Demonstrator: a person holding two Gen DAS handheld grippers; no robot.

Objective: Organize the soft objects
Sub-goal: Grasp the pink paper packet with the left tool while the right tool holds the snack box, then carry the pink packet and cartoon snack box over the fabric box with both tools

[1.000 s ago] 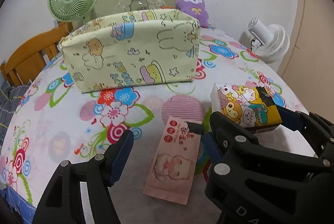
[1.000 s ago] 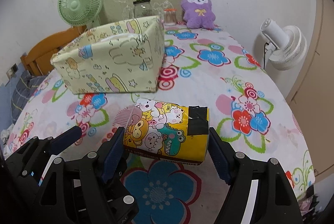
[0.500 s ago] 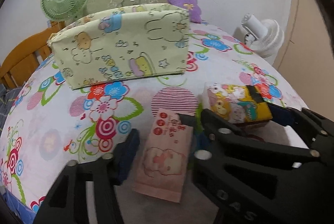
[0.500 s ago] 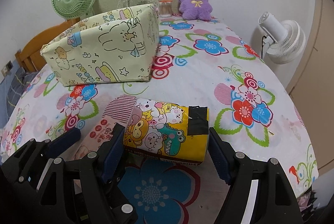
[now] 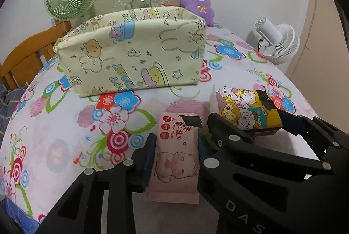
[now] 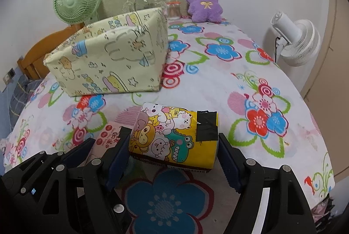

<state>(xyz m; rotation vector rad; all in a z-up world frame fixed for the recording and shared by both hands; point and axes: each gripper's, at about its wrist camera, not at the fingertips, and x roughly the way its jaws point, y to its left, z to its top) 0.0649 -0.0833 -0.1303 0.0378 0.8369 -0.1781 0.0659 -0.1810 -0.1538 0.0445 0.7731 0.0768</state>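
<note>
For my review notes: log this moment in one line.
left gripper: closing around pink wipes pack | right gripper: clamps yellow tissue pack | fabric bin: untouched

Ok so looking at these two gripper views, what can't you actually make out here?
- Inside of the fabric bin: both views see only its outer walls and rim, so its contents stay unknown.
- Near end of the pink wipes pack, right view: covered by the left gripper, whose jaws are closing around it.
- Underside of the yellow tissue pack between the right gripper fingers: lift unclear.
- Jar: bottom hidden by the bin.
</note>
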